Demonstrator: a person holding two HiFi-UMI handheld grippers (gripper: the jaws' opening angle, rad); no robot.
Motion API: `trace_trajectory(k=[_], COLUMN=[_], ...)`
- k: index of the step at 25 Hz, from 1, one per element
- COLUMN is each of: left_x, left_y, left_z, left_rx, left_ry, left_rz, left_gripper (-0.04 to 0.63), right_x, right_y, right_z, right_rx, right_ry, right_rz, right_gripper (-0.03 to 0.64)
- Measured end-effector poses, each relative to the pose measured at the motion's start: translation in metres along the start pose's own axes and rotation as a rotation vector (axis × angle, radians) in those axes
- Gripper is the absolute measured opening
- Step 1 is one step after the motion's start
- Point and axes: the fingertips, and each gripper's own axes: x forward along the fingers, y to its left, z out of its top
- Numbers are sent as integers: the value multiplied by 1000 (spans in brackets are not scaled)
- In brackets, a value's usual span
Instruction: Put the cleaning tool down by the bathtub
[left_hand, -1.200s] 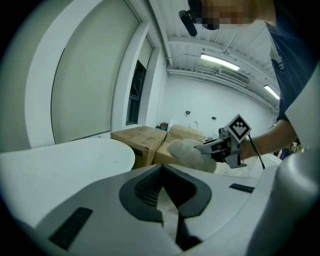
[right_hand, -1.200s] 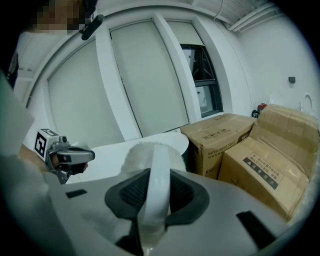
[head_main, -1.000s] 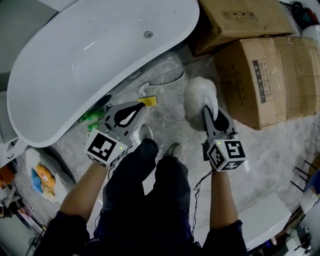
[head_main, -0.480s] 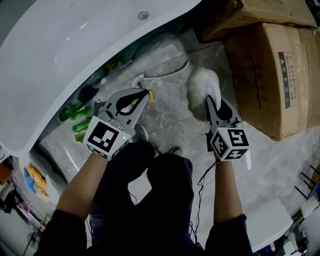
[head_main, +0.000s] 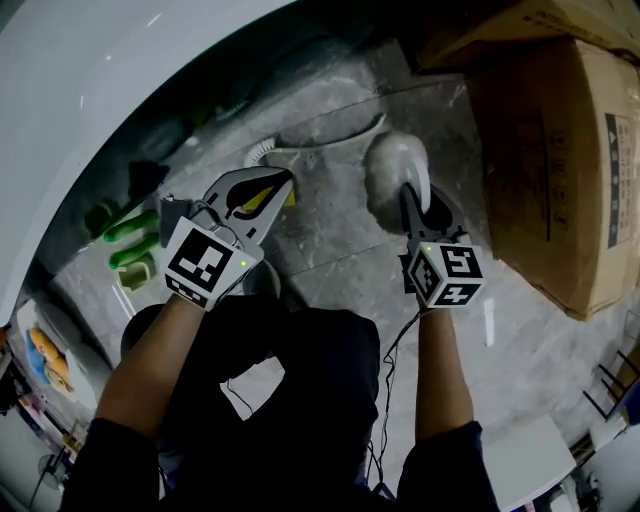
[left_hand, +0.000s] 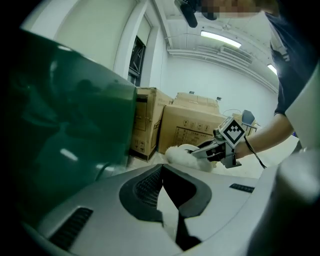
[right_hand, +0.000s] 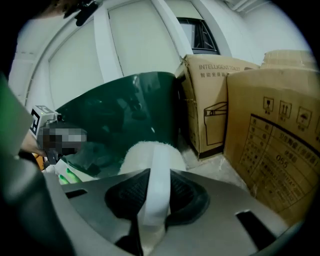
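The cleaning tool (head_main: 392, 170) is a fluffy white duster with a flat white handle (right_hand: 157, 187). My right gripper (head_main: 408, 195) is shut on that handle and holds the fluffy head low over the marble floor, between the bathtub (head_main: 100, 90) and the cardboard boxes. In the right gripper view the duster (right_hand: 145, 152) sits just past the jaws, in front of the tub's dark green outer wall (right_hand: 115, 115). My left gripper (head_main: 287, 179) hovers left of it, near the tub's edge, shut with nothing in it. From the left gripper view the duster (left_hand: 181, 152) shows beyond the jaws.
A white brush with a curved handle (head_main: 330, 140) lies on the floor by the tub. A yellow piece (head_main: 290, 198) lies under the left gripper's tip. Green bottles (head_main: 125, 228) stand under the tub's rim. Large cardboard boxes (head_main: 560, 150) close off the right side.
The head view has dropped closer to the floor and the tub has slid up and left. Both grippers have come lower towards the floor; the right one still holds the duster.
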Motion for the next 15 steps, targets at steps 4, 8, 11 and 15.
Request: trace_trajectory(k=[4, 8, 11, 15], left_x=[19, 38, 52, 69], left_y=[5, 7, 6, 3], left_z=[-33, -67, -87, -109], left_rx=[-6, -13, -20, -25], left_ry=[7, 24, 32, 32], left_rz=[13, 22, 27, 27], left_gripper=[32, 31, 32, 32], right_x=[30, 58, 76, 96], right_y=[-9, -14, -17, -23], right_z=[-38, -70, -88, -110], right_rx=[-9, -31, -62, -96], right_ry=[21, 42, 55, 64], right_rz=[3, 11, 17, 26], right_gripper=[92, 92, 92, 92])
